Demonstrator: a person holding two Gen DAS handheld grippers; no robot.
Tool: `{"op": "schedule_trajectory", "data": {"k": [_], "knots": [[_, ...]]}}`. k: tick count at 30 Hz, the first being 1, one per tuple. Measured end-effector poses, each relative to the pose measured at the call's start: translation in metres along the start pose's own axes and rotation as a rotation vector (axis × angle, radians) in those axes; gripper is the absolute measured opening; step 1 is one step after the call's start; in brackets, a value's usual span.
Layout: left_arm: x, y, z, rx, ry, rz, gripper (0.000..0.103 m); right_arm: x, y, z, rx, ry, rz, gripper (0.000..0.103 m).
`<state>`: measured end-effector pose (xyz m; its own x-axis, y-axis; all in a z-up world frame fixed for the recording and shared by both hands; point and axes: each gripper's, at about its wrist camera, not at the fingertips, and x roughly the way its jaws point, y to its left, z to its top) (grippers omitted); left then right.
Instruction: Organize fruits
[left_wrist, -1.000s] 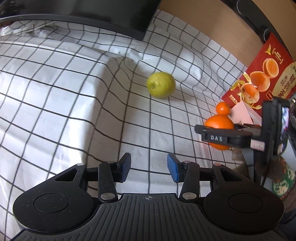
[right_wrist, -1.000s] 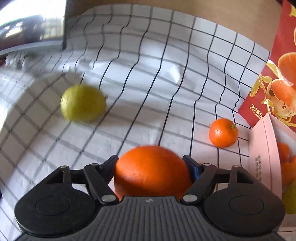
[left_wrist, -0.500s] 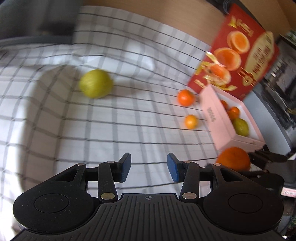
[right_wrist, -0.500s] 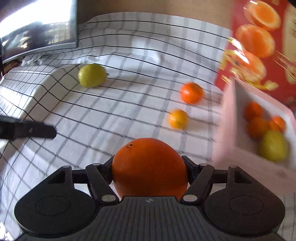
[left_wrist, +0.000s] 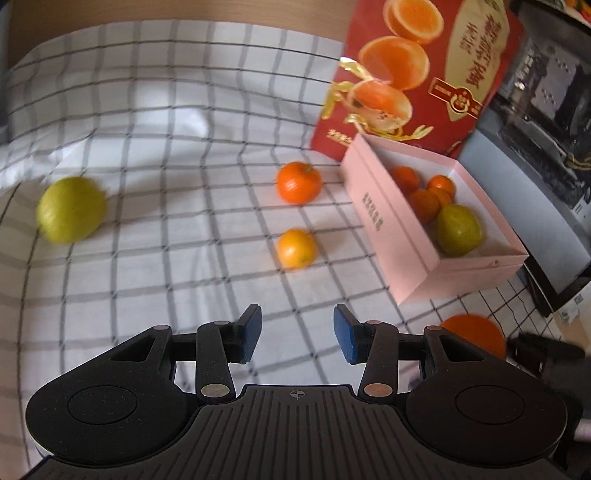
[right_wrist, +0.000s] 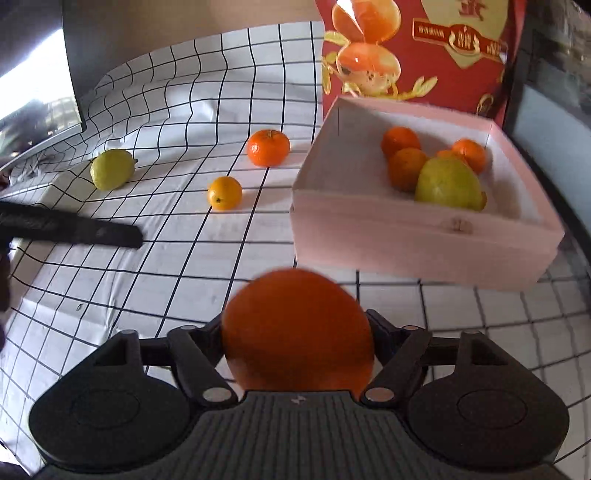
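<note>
While the right gripper (right_wrist: 297, 332) carries the big orange (right_wrist: 297, 328) between its fingers, its jaws have just been widening, fruit still touching both sides. Pink box (right_wrist: 406, 229) just ahead and to its right, holding small oranges and a green lemon (right_wrist: 448, 182). Ahead-left on the checked cloth (right_wrist: 166, 258): mandarin (right_wrist: 268, 147), small yellow-orange fruit (right_wrist: 224, 192), farther left a second lemon (right_wrist: 112, 169). Left gripper (left_wrist: 297, 338) parted, nothing between its blue pads (left_wrist: 251, 332), cloth beneath.
</note>
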<state>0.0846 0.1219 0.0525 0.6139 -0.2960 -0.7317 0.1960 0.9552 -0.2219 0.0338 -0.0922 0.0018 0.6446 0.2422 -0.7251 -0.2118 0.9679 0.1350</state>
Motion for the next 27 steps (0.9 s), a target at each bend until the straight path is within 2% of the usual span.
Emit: {"op": "schedule_trajectory", "data": {"k": [7,12,14,17,20,22,27], "knots": [[0.048,-0.016,0.029,0.046,0.004,0.102,0.048,0.0,0.014,-0.018,-0.093,-0.045,-0.05,0.085],[0.069,-0.012,0.035,0.024,0.034,0.137,0.046,-0.001,0.014,-0.027,-0.094,-0.069,-0.075,0.097],[0.071,-0.01,0.036,0.021,0.031,0.14,0.045,-0.002,0.012,-0.029,-0.092,-0.077,-0.076,0.099],[0.072,-0.01,0.036,0.028,0.02,0.137,0.038,-0.003,0.011,-0.032,-0.088,-0.095,-0.081,0.101],[0.069,-0.011,0.033,0.039,0.024,0.134,0.037,-0.004,0.011,-0.033,-0.082,-0.103,-0.084,0.103],[0.064,-0.009,0.029,0.023,0.038,0.104,0.037,-0.004,0.011,-0.033,-0.083,-0.104,-0.083,0.103],[0.036,-0.012,0.004,0.018,0.055,0.067,0.037,-0.003,0.009,-0.032,-0.084,-0.091,-0.075,0.103]]}}
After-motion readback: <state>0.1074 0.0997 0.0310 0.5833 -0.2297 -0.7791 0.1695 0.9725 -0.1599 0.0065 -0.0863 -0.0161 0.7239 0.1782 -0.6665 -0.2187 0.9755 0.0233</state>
